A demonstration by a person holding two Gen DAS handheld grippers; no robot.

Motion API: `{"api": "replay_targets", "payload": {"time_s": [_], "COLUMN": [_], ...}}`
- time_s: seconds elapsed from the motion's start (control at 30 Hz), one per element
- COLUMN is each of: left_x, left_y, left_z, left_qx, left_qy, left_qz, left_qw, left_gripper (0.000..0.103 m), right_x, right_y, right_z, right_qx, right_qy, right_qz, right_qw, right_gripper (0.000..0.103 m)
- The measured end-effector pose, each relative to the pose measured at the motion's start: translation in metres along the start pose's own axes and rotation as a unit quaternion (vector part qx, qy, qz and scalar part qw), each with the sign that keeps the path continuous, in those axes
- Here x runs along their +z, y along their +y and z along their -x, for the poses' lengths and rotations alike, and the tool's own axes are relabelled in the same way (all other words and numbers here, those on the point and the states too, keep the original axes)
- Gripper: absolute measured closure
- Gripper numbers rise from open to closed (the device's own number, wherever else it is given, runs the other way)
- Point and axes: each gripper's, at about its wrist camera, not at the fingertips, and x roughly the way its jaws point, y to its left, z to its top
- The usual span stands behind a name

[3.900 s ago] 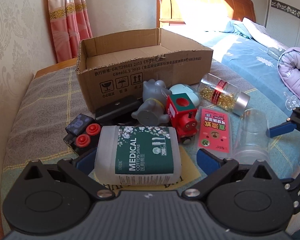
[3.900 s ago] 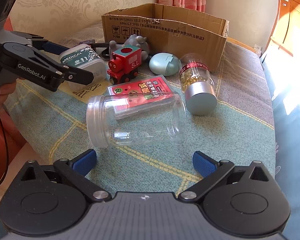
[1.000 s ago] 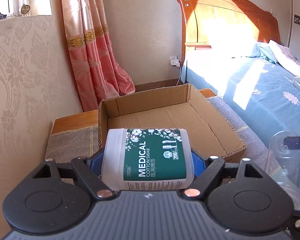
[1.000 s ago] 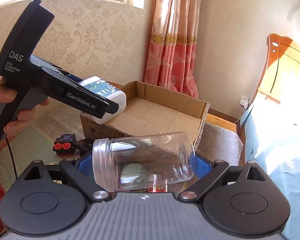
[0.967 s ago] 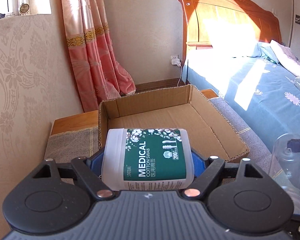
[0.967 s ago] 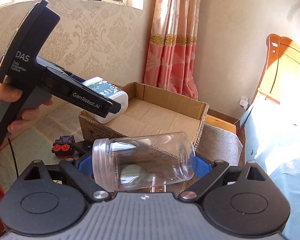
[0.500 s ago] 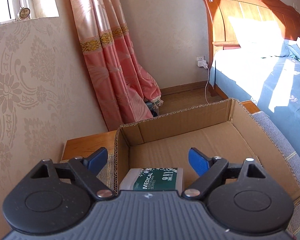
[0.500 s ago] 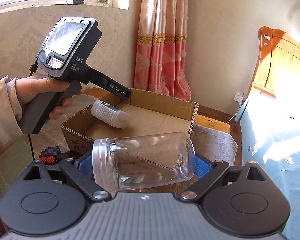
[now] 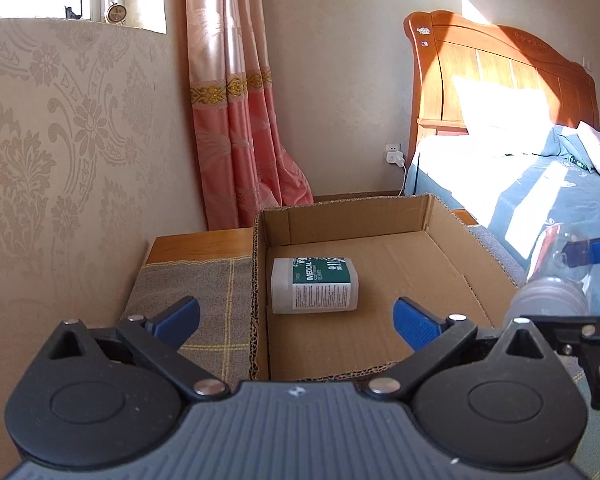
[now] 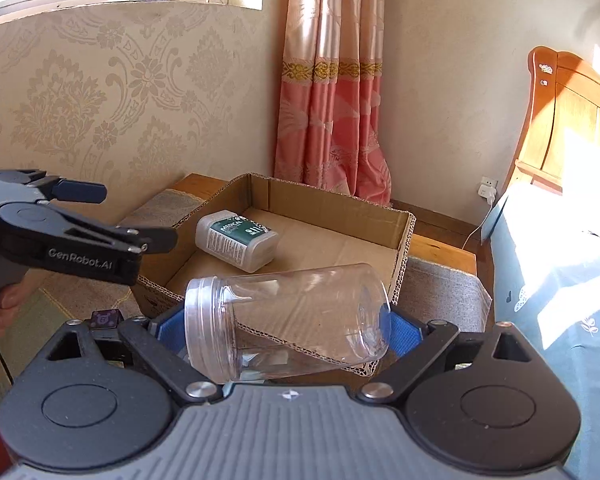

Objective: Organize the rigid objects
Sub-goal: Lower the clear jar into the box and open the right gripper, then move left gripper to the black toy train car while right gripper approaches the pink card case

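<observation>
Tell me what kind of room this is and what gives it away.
A bedroom, almost certainly. A bed with a wooden headboard and blue bedding stands at right, and a pink curtain hangs beside a window. The cardboard box sits on a cloth-covered low surface beside the bed.

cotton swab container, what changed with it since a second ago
The left tongs let go of the white cotton swab container with the green label; it now lies on its side in the open brown cardboard box, near the left wall, and the tongs stand open. The right tongs still grip the clear plastic jar.
</observation>
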Motion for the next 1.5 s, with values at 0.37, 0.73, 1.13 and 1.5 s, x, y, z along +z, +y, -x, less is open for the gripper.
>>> {"api": "replay_targets", "payload": {"time_s": [0.37, 0.73, 1.13, 1.5], "left_x": [-0.061, -0.078, -0.08, -0.107], "left_y": [0.017, 0.019, 0.018, 0.026], "left_z": [0.024, 0.029, 0.046, 0.051], "left_qx": [0.027, 0.017, 0.023, 0.035], "left_qy": [0.029, 0.048, 0.053, 0.084], "left_qz": [0.018, 0.012, 0.01, 0.027], "left_qw": [0.999, 0.9986, 0.9983, 0.9955], "left_gripper": [0.001, 0.001, 0.001, 0.001], "right_x": [0.058, 0.068, 0.02, -0.061], "right_y": [-0.019, -0.021, 0.0, 0.038], "right_z": [-0.074, -0.09, -0.032, 0.011], "right_qx": [0.006, 0.002, 0.016, 0.097], "right_qy": [0.031, 0.034, 0.024, 0.01], "right_qz": [-0.031, -0.054, -0.035, -0.026], "right_qw": [0.999, 0.998, 0.999, 0.995], "right_gripper": [0.005, 0.0, 0.0, 0.0]}}
